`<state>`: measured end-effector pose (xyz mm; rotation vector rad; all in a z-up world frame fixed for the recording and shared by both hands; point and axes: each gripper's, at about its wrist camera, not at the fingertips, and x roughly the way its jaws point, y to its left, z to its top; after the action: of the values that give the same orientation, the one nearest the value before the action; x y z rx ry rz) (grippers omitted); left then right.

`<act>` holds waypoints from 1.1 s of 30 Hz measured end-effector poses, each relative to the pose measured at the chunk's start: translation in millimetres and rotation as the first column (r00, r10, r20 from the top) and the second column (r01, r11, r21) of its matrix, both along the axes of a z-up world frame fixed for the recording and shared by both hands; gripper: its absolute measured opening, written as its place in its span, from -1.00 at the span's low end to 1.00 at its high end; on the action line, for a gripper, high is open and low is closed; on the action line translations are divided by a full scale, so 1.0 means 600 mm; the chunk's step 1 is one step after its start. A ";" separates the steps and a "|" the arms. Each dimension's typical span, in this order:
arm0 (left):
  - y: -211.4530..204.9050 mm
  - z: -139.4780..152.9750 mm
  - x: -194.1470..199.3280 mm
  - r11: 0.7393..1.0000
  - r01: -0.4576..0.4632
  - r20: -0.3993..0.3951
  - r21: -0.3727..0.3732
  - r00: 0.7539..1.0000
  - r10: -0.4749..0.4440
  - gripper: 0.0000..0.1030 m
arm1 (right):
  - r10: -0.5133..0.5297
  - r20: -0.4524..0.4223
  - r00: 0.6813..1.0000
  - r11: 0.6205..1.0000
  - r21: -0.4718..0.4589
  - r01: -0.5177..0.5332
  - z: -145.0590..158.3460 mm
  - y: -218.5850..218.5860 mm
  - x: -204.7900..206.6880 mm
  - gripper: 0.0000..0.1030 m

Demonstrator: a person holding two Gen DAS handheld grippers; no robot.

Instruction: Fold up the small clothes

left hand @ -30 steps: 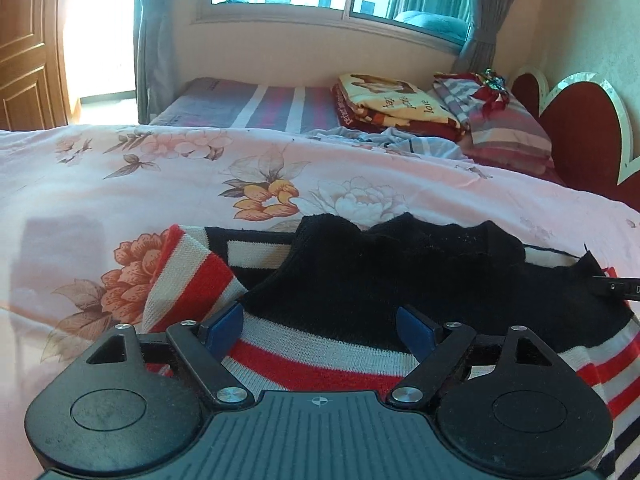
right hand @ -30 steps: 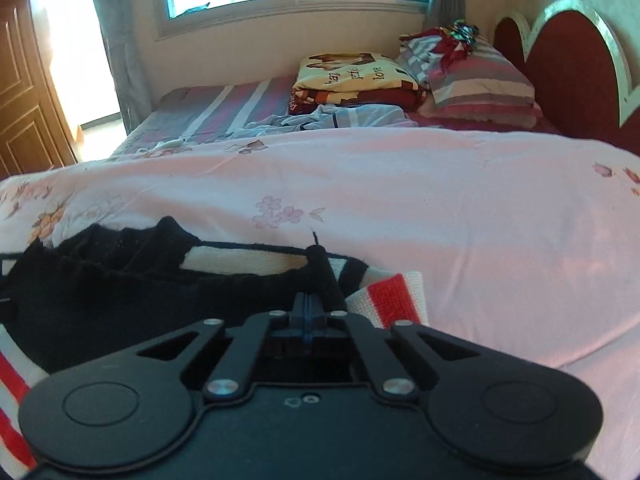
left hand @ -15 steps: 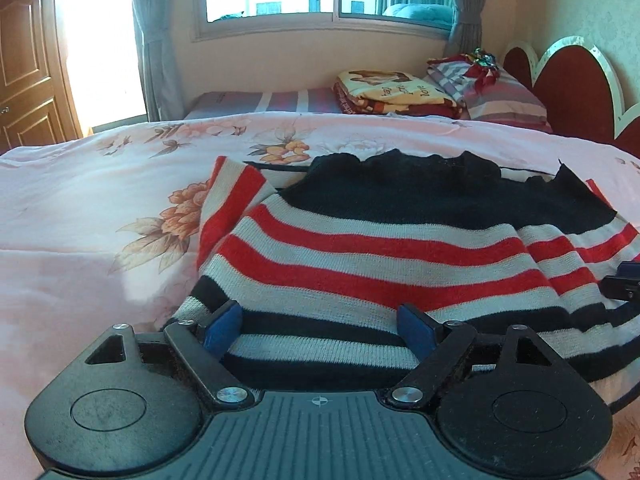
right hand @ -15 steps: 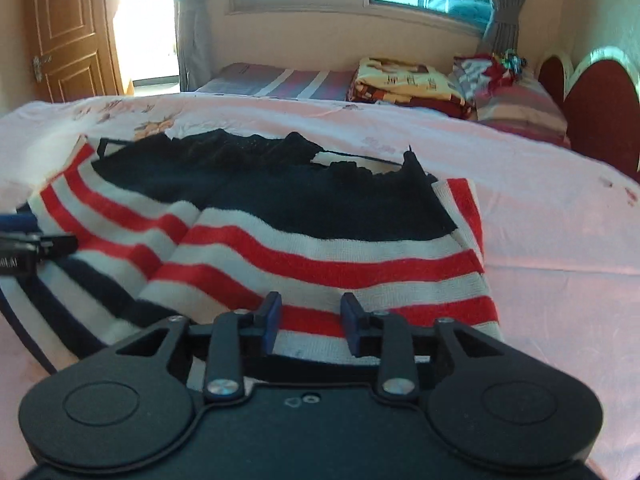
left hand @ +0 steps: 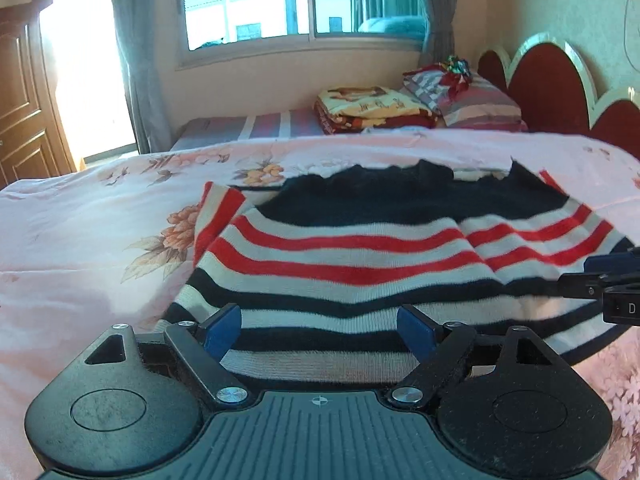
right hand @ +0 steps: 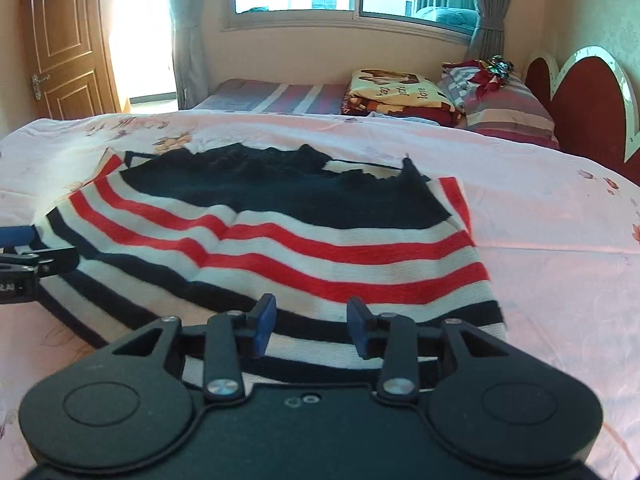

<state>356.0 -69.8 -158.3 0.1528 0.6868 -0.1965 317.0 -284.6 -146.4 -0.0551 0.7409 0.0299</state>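
Your right gripper (right hand: 311, 326) has just been opening and grips nothing; your left gripper (left hand: 320, 330) stands wide and empty. Both hang over the near hem of the striped sweater (right hand: 280, 248), which lies folded once across the floral bedspread (left hand: 80, 232). Further folds probably remain. Bare bedspread lies open on either side, pillows (right hand: 504, 108) far off.

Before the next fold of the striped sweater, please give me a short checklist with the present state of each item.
1. Left gripper open, nothing pinched: ok.
2. Right gripper released: ok; its jaws have just been opening, with no cloth between them.
3. Striped sweater lies on the pink bedspread: ok.
4. Sweater is flat: not ok, a ridge runs through the red stripes.
5. Sleeves tucked in: cannot tell.
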 end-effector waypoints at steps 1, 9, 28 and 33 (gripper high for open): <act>0.001 -0.013 0.006 1.000 -0.007 -0.037 0.013 0.999 0.007 0.64 | 0.010 -0.009 1.000 1.000 -0.018 -0.010 -0.006 0.011 0.001 -0.22; 0.034 -0.036 -0.018 0.999 -0.037 -0.081 -0.033 0.996 0.035 0.64 | 0.006 -0.046 0.999 0.999 -0.042 -0.008 -0.046 -0.012 -0.032 -0.22; 0.044 -0.026 0.067 0.990 -0.133 -0.108 -0.040 0.986 0.128 0.71 | 0.009 0.000 1.000 0.998 0.064 -0.009 0.008 0.058 0.046 -0.04; 0.039 -0.033 0.066 0.990 -0.139 -0.093 -0.041 0.987 0.134 0.76 | 0.035 -0.023 0.999 0.999 0.014 -0.035 -0.041 0.074 0.055 0.02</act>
<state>395.5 -46.3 -178.2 0.0513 0.7787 -0.0885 349.8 -240.0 -171.2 -0.0549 0.7629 0.0688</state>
